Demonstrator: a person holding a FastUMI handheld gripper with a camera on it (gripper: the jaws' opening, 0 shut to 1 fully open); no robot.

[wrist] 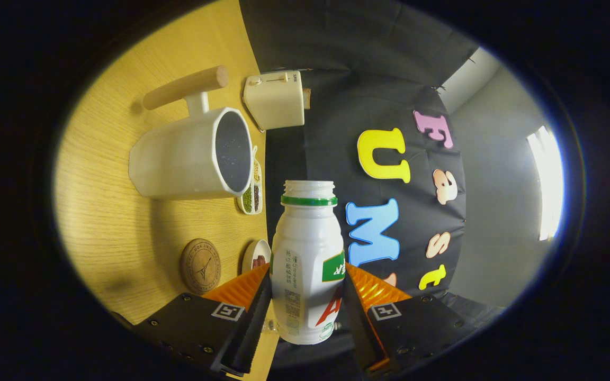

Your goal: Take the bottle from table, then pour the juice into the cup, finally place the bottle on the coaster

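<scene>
Wooden table [125,233]; gripper [307,296] clamped on bottle [307,264], tilted, mouth short of cup [194,156]. Risk: spilling past rim.

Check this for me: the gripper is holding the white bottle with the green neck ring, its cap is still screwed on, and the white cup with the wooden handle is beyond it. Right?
Not quite. In the gripper view the bottle has no cap: its threaded mouth is open. The rest holds: the gripper is shut on it, and the cup lies beyond.

Glossy white plastic bottle [307,264]; smooth glazed cup [194,156], wooden handle; matt wood-grain bench [114,222]; wooden coaster [200,265].
</scene>
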